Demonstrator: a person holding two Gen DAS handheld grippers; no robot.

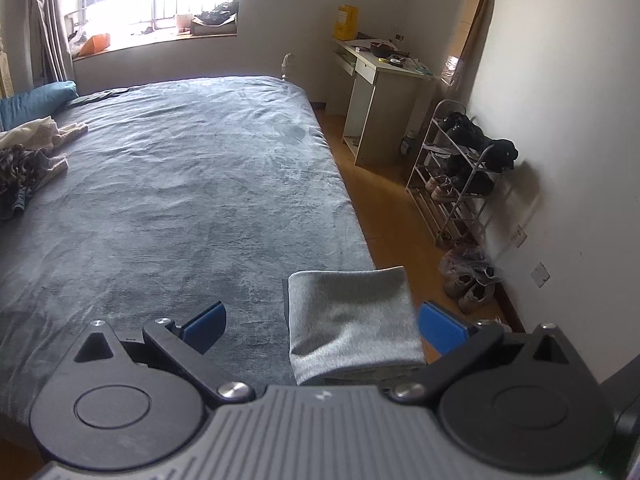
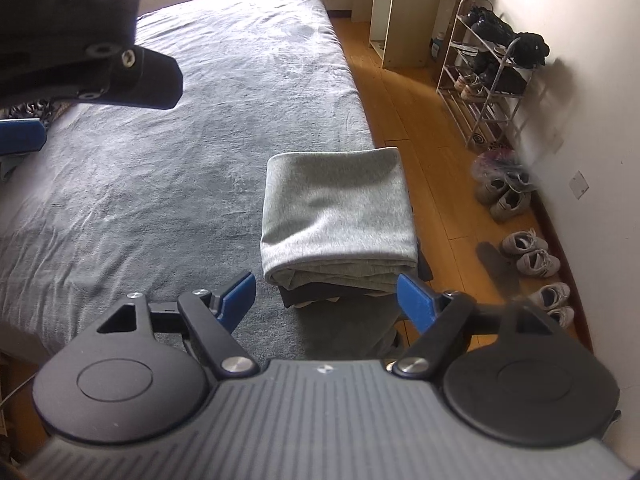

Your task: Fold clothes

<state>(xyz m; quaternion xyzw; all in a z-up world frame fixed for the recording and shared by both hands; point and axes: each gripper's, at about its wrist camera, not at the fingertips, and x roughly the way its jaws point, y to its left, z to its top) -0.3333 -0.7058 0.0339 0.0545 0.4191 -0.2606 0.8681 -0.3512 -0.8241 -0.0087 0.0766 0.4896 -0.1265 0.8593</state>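
At the far left of the bed (image 1: 180, 168) a heap of unfolded clothes (image 1: 24, 160) waited, so most of the work seemingly remained; the left gripper (image 1: 320, 324) stood released and empty; the right gripper (image 2: 326, 296) likewise gaped, holding nothing; the folded grey garment (image 2: 336, 216) lay finished atop a darker folded piece at the bed's right edge.

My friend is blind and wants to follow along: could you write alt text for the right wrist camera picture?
A folded light grey garment lies on a small stack of dark folded clothes at the near right corner of a bed covered by a grey-blue plush blanket. The right gripper hovers near it, blue-padded jaws open and empty. Beyond are a wooden floor and a white wire shoe rack.
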